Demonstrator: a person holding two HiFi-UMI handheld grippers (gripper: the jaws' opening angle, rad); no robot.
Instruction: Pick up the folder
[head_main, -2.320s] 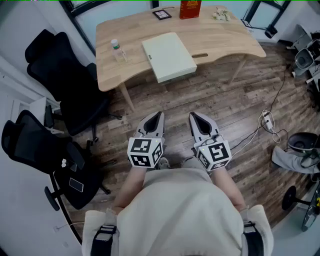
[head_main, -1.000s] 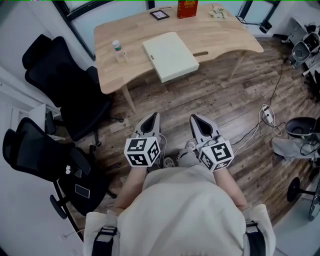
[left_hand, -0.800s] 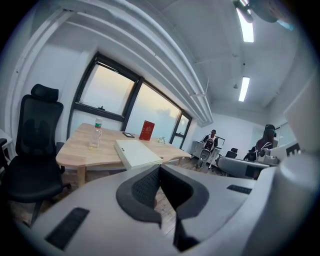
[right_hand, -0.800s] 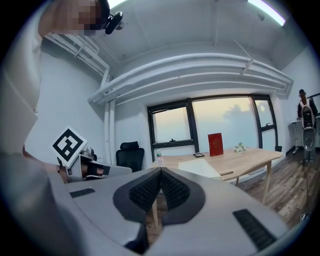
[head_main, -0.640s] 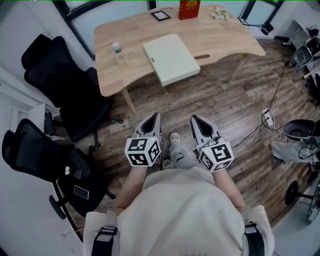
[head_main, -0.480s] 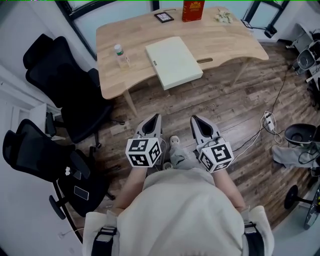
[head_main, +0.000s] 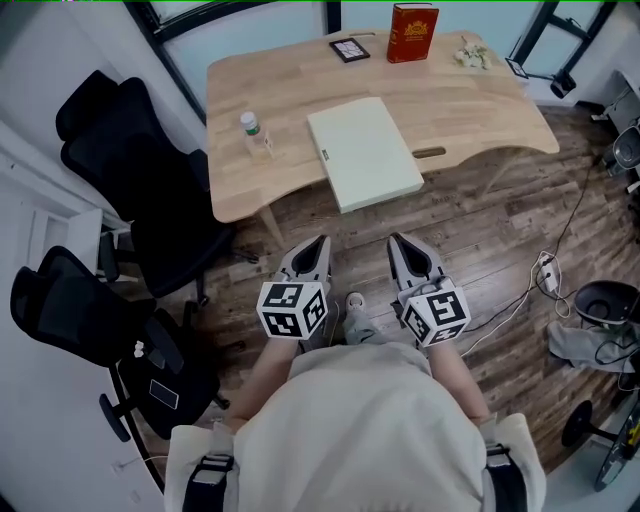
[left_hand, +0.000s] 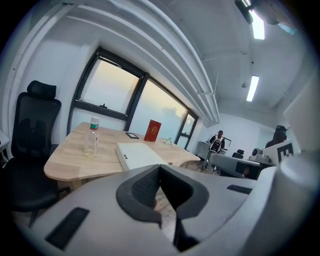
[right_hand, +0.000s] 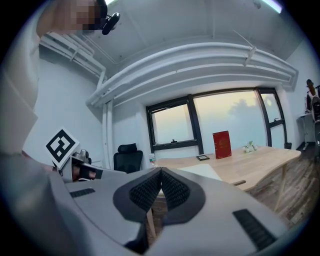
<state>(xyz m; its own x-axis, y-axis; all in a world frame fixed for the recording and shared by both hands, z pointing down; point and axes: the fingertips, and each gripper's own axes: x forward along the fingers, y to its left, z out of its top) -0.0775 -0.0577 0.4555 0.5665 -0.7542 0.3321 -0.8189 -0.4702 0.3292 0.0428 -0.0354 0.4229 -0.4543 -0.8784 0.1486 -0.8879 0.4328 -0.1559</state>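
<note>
Currently | folder (head_main: 364, 153): laid flat on table (head_main: 480, 90), at 12 o'clock of both grippers, well apart | left gripper (head_main: 320, 243), right gripper (head_main: 396, 242): jaws pressed together, nothing held | handling: judged light, stiff, smooth; best pinched at its 6 o'clock edge by the table rim.

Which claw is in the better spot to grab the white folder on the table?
Right, probably, but only just. The near edge of the folder lies straight ahead of the right claw, while the left claw sits off toward its left corner. Both are shut and short of it.
</note>
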